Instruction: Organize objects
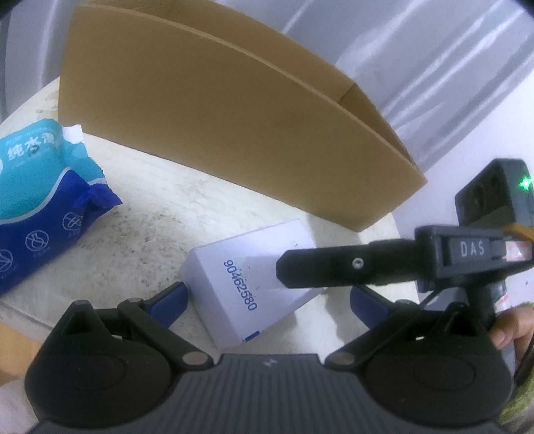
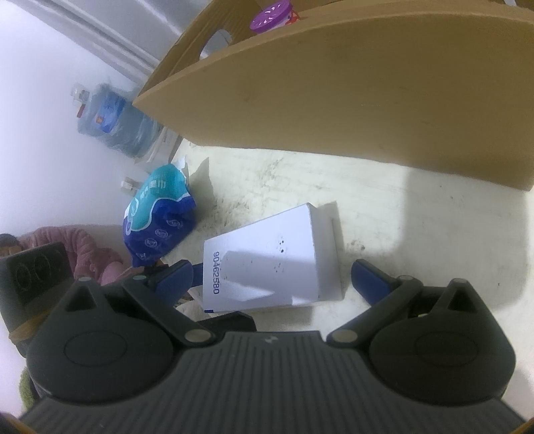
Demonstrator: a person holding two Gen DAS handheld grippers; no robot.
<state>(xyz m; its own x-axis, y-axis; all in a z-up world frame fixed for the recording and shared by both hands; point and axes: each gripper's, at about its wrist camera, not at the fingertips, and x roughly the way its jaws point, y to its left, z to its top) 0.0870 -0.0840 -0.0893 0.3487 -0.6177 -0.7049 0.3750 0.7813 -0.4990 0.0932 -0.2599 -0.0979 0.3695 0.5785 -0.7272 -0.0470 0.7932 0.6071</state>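
Lying flat on the pale, speckled table [image 1: 140,213], a white box [image 1: 253,283] printed with the blue number 90462580 is sitting between the two grippers, close to the table's near edge. The left gripper [image 1: 267,300] is hovering right over it with its blue-tipped fingers [image 1: 170,300] spread wide, one to each side of the box — neither is pressing on it. In the left wrist view the right gripper [image 1: 283,267] is reaching in from the right, its dark finger crossing above the box's far end; whether it is touching the box cannot be told there.

In the right wrist view the same white box [image 2: 267,263] is lying between the right gripper's [image 2: 273,277] own parted fingers [image 2: 370,277], with a gap showing on the right side, so the jaws are standing open and holding nothing.

A big brown cardboard box [image 1: 213,110] is standing behind the white one, just apart from it and taking up the back of the table. A purple-lidded container [image 2: 270,16] is peeking above its wall in the right wrist view. A blue and teal pack of wet wipes [image 1: 43,200] is resting on the table off to the left, well apart from the white box — near the table's left edge. Beyond the table, a large water bottle [image 2: 116,123] is standing by the wall.
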